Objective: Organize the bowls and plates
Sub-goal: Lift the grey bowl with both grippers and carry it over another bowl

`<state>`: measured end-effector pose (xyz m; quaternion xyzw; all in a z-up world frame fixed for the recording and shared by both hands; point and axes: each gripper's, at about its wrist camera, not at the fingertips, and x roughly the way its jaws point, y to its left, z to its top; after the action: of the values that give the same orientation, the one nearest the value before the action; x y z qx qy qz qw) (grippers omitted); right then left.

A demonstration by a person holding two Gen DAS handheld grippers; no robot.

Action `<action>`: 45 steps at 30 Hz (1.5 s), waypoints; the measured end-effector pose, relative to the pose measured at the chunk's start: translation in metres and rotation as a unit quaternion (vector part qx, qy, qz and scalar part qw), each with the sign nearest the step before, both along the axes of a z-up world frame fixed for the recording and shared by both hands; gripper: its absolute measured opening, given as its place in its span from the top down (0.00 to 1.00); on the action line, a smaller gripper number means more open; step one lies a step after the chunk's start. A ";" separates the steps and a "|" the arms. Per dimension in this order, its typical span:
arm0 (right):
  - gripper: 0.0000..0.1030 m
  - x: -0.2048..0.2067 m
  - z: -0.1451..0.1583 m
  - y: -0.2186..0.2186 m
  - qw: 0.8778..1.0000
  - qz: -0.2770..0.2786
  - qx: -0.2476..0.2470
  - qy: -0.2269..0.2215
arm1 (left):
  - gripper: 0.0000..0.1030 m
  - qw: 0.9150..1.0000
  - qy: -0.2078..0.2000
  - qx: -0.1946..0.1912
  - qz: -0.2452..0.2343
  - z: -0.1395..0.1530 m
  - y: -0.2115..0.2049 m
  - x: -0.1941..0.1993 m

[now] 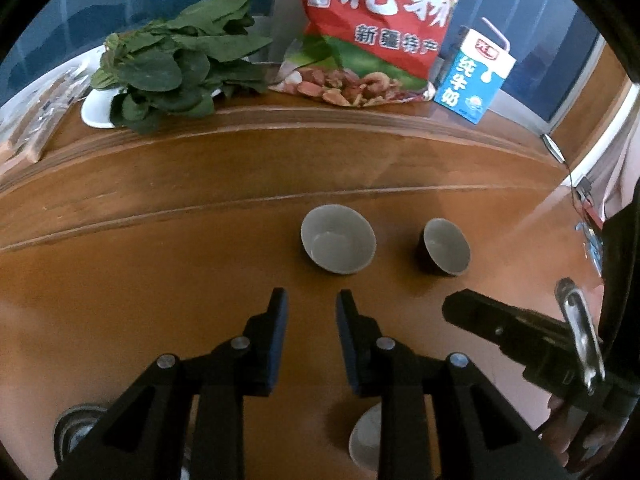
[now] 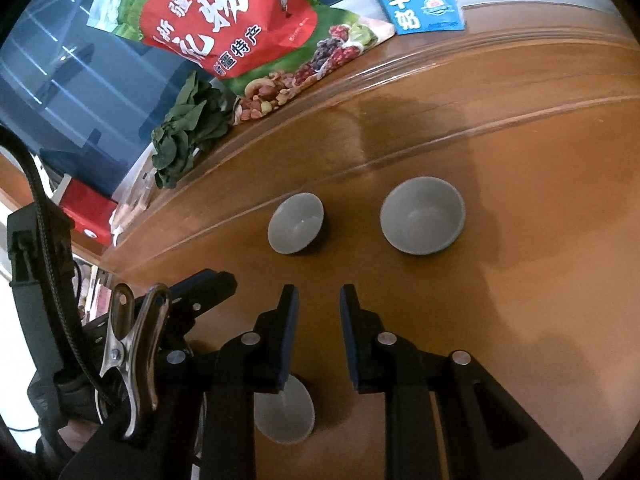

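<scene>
Both tools hover with fingers apart, empty. Two bowls sit side by side on the table (image 1: 160, 280): the wider bowl (image 1: 338, 239) lies straight ahead of the left tool (image 1: 311, 303), the dark bowl (image 2: 295, 223) just left of the right tool's (image 2: 319, 299) line.

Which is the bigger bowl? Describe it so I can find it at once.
Start at the red snack bag at the back of the brown table. Two grey bowls sit side by side in front. The big bowl is the right one from the right wrist view, wider than the small bowl.
</scene>
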<state>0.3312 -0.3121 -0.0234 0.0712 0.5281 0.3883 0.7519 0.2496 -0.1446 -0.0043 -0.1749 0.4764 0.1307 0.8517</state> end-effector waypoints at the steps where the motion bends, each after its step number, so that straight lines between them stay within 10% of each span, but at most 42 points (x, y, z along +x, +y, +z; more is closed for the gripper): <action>1: 0.78 0.003 -0.002 0.003 1.000 -0.001 0.001 0.003 | 0.75 1.000 0.002 -0.001 0.000 -0.001 0.002 0.004; 45: 0.81 0.036 -0.043 0.047 0.999 -0.008 0.042 0.024 | 0.86 0.999 0.014 -0.008 -0.050 -0.039 0.004 0.068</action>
<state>0.3675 -0.2650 -0.0665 0.1166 0.5288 0.4022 0.7382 0.3179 -0.1406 -0.0429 -0.1563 0.4973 0.0864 0.8490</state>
